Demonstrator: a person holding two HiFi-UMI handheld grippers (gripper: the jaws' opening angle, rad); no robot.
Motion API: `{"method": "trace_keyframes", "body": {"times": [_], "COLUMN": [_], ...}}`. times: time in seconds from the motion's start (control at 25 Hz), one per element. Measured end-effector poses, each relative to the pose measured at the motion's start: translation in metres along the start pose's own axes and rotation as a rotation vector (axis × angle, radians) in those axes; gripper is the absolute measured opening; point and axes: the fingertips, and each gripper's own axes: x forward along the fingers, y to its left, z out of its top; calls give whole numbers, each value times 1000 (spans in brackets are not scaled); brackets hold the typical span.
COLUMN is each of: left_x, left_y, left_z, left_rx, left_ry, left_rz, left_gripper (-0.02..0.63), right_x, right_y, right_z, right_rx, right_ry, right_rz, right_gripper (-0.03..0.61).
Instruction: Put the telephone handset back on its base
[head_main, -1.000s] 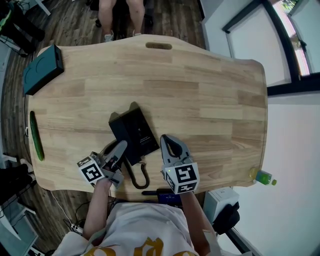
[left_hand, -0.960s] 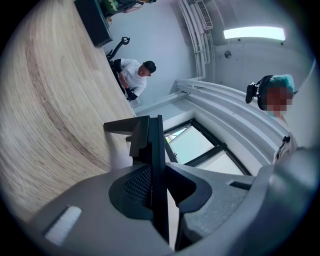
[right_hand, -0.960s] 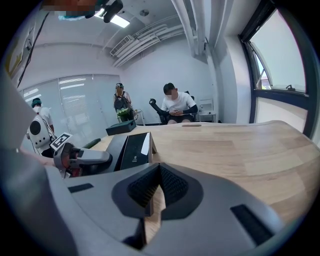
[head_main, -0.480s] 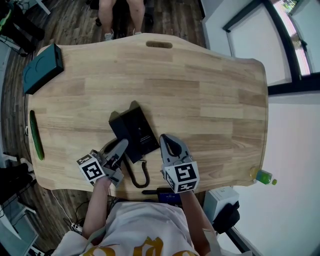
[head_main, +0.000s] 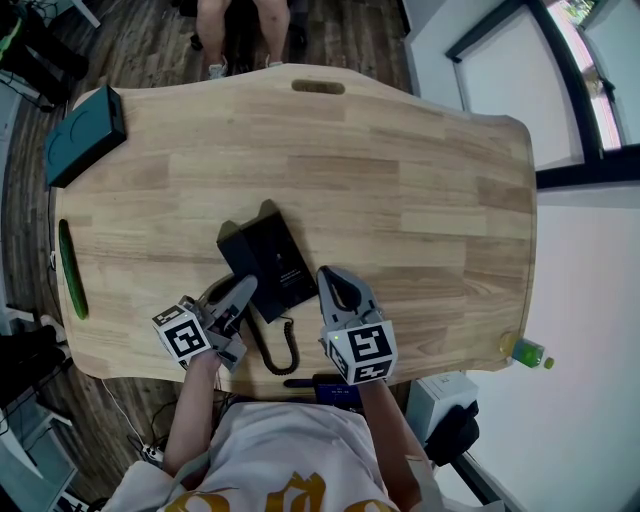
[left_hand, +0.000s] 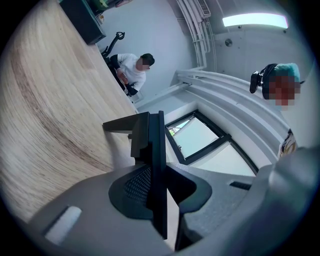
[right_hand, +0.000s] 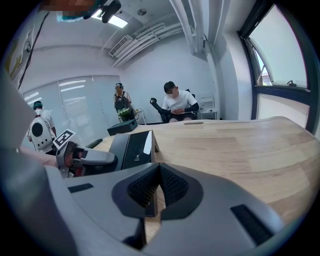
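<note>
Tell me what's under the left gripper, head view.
Part of the black handset shows under the left gripper, which grips it, with the coiled cord beside. The gripper covers the rest, so its contact with the base can't be seen.

One table (head_main: 400, 180), one telephone base (head_main: 272, 262), one handset (head_main: 211, 291), two grippers (head_main: 243, 290) (head_main: 330, 273), one dark box (head_main: 85, 135), one bottle (head_main: 525, 352) (green)
</note>
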Motion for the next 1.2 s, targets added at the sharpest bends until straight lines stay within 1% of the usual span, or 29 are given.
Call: {"method": "trace_keyframes", "body": {"times": [0.6,0.8,1.0,1.2], "left_x": [0,0,0,0], "left_y": [1,1,3,3], "left_z": [1,1,0,1], "left_rx": [-5,-9,18,23], "left_ry": [8,17,19,4], "left_rz": [7,10,54,99], "left_gripper": [77,77,77,77], "right_x": [2,3,4,3], "right_y": [-1,5,10,8], "right_z": [-3,-4,-5,-4], "right_rx": [5,-6,-15,-5], "right_ry": [10,17,18,11], "right_rz": [5,18,27,20], "right_gripper": [3,3,3,3]}}
